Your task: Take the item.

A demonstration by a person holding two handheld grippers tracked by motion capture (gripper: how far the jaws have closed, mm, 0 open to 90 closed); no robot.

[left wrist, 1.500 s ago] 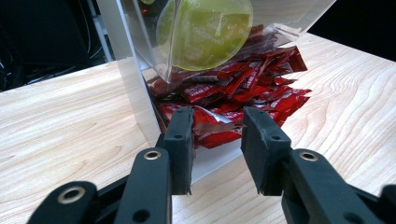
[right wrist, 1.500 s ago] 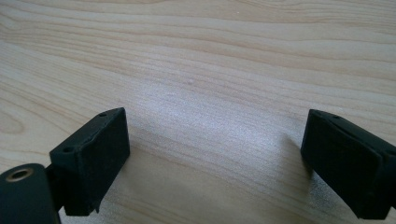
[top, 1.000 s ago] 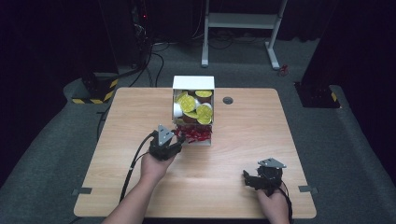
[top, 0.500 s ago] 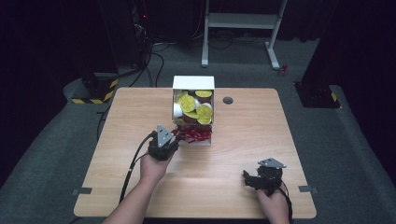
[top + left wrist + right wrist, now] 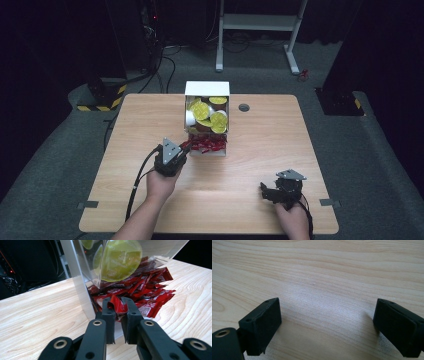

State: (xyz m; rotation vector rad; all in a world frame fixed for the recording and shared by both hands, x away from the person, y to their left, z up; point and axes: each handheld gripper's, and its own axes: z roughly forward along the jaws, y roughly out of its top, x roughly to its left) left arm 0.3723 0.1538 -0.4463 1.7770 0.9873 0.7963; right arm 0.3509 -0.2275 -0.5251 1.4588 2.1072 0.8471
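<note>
L gripper [image 5: 117, 306]: jaws are closing on one red sachet [image 5: 117, 305], pinching its near end between the pads; the sachet is standing up crumpled in the gap. It is lying at the front edge of the red sachet pile [image 5: 147, 293] spilling from the bottom slot of the clear dispenser box [image 5: 82, 297], just beside the box's near corner wall. Above the pile, behind the clear front, yellow-green capsules [image 5: 120, 260] are stacking up.

In the high view I am seeing the L gripper [image 5: 181, 152] nosing into the sachets at the box foot [image 5: 207, 146], box [image 5: 207, 89] standing mid-table toward the far edge. R gripper [image 5: 267, 192] is resting near the table's [image 5: 310, 145] front right, well apart from the box; R gripper view: jaws are gaping wide over bare wood [image 5: 324, 290], holding nothing.

Step in hand, as I am judging it: picking a single sachet from the dispenser.

Next move is calling for: a straight pull back toward me, low and slow, so neighbours are not dragging out with it. Checking grip first; the pinch is looking shallow, near the sachet's edge. Cannot tell whether a 2nd sachet is caught under.
</note>
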